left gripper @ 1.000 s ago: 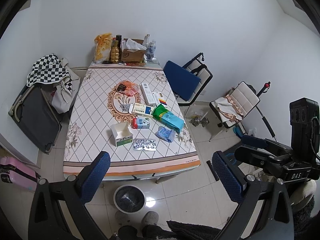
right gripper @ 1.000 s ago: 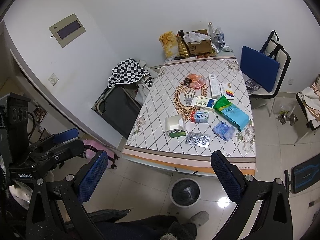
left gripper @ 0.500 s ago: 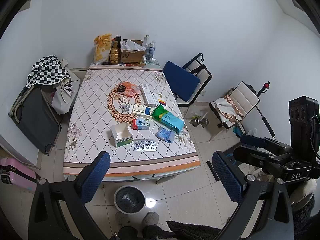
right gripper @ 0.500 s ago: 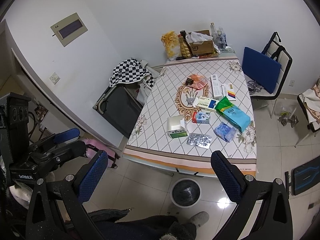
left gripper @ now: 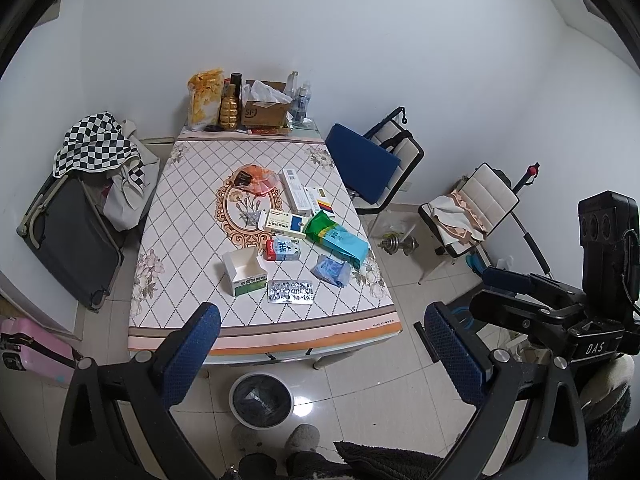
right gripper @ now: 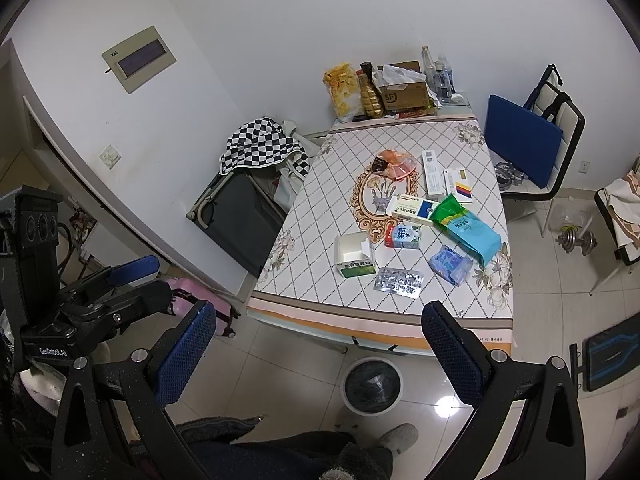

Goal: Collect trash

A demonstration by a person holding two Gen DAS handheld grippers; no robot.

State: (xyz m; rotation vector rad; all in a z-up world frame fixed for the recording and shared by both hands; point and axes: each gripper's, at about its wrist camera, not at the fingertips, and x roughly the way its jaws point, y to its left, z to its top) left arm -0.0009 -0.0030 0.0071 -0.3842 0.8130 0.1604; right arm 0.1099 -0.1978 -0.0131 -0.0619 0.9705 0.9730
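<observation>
Both tools hover high above the floor, well back from the table [left gripper: 176,240], and nothing has been picked up yet. The left gripper [left gripper: 320,344] has its blue-padded fingers spread wide with nothing between them, and the right gripper [right gripper: 320,344] is equally spread and empty. The trash lies scattered over the near half of the patterned cloth: a foil blister pack [left gripper: 290,291] closest to the edge, an open white-and-green carton [left gripper: 244,271] just left of it, a crumpled blue wrapper [left gripper: 331,270] to its right, and farther in a small red-and-blue box [left gripper: 282,249], a green-and-teal pouch [left gripper: 336,237] and a flat white medicine box [left gripper: 282,224]. The lined trash bin [left gripper: 260,399] stands on the tiles right below the near table edge. A sensible start is probably the nearest piece: the flat blister pack offers little height, so a low, edge-on approach would help, while the carton's upright walls look easier to pinch and carry straight down to the bin.
</observation>
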